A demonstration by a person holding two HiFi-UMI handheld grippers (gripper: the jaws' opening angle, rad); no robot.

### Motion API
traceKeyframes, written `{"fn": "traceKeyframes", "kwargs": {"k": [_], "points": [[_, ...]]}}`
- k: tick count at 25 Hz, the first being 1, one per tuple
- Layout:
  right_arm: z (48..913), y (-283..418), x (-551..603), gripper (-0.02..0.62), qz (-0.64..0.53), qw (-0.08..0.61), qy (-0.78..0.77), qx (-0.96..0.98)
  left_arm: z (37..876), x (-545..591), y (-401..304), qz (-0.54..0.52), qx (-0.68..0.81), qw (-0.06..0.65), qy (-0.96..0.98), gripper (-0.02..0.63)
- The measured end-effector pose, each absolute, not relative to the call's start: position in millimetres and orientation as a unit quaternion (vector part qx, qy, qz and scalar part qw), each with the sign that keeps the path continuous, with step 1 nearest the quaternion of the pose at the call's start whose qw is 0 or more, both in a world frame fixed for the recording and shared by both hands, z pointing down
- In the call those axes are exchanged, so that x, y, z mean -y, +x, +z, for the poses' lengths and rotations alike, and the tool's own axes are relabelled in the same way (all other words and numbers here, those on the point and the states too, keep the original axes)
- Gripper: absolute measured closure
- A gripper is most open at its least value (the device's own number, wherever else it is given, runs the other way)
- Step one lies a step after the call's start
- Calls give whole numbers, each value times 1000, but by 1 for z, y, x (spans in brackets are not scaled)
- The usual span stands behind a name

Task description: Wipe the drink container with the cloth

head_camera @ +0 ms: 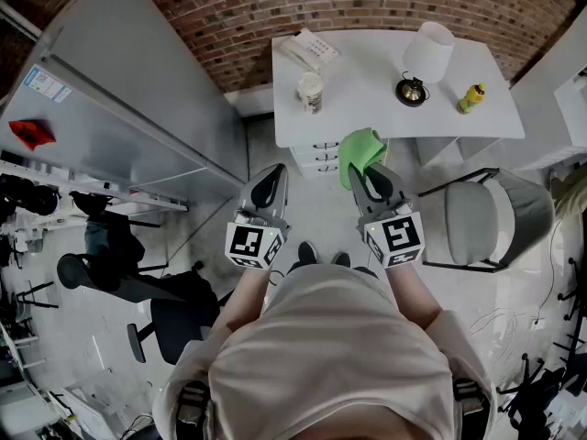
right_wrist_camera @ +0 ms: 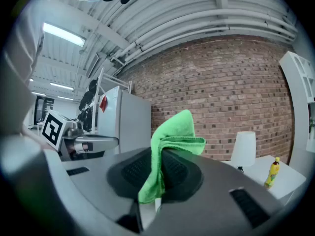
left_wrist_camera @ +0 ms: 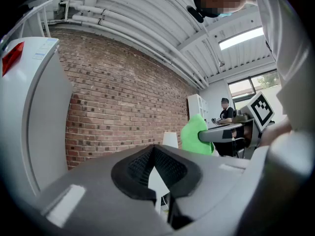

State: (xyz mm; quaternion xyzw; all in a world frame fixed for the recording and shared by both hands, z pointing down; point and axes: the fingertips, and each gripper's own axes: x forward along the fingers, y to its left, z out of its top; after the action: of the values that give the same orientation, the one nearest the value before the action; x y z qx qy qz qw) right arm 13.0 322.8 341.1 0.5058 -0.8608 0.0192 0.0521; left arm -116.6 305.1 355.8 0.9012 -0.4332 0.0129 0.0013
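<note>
My right gripper (head_camera: 371, 177) is shut on a bright green cloth (head_camera: 361, 151), held in the air in front of the white table (head_camera: 367, 108). In the right gripper view the cloth (right_wrist_camera: 172, 136) sticks up, folded, from between the pads. My left gripper (head_camera: 269, 183) hangs beside it, shut with nothing in it; its pads (left_wrist_camera: 153, 168) meet. On the table stand a pale lidded cup (head_camera: 310, 91) at the left and a small yellow bottle (head_camera: 471, 97) at the right, which the right gripper view also catches as the yellow bottle (right_wrist_camera: 270, 173). Both grippers are well short of them.
A white desk phone (head_camera: 308, 49) and a white-shaded lamp (head_camera: 424, 58) also stand on the table. A drawer unit (head_camera: 316, 159) sits under it, a grey chair (head_camera: 491, 218) to the right. A tall grey fridge (head_camera: 119, 90) stands left, a brick wall behind.
</note>
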Motion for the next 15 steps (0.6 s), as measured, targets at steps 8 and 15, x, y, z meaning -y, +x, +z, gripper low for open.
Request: {"fn": "traceKeyframes", "kwargs": {"k": [8,15], "points": [[337,16,-324,552,14,47,496,867,356,-312,-109,16,431,-3,902,616],[332,25,-329,552,-23,58,491,869,355,-314,-96,14,431,-12,902,616]]}}
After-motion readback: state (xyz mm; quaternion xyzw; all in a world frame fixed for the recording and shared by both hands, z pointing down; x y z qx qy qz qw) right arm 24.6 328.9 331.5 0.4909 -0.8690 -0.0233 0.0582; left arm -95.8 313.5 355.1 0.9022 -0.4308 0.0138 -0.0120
